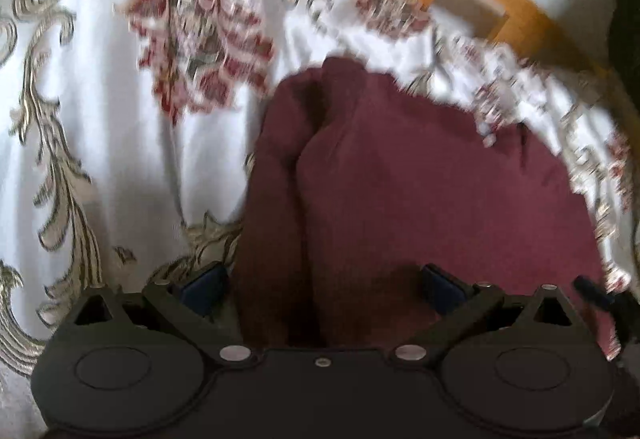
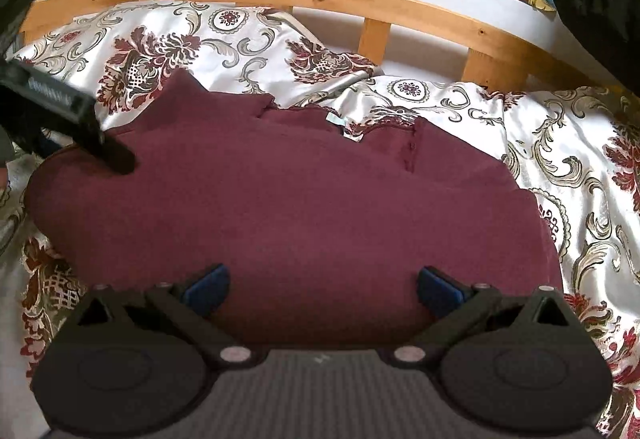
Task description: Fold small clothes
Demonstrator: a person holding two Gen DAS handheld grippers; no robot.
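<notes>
A maroon knitted top lies spread on the white satin bedspread with red floral pattern of a wooden-framed bed. The right tool hovers wide open over its near edge; the left tool, also spread wide, straddles a raised fold on its left side

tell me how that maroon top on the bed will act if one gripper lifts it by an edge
The maroon top looks like soft knit, already creased near its side, so it will probably droop and bunch rather than hold shape. The bedspread looks shiny, so the top may slide when pushed. It is probably light.
</notes>
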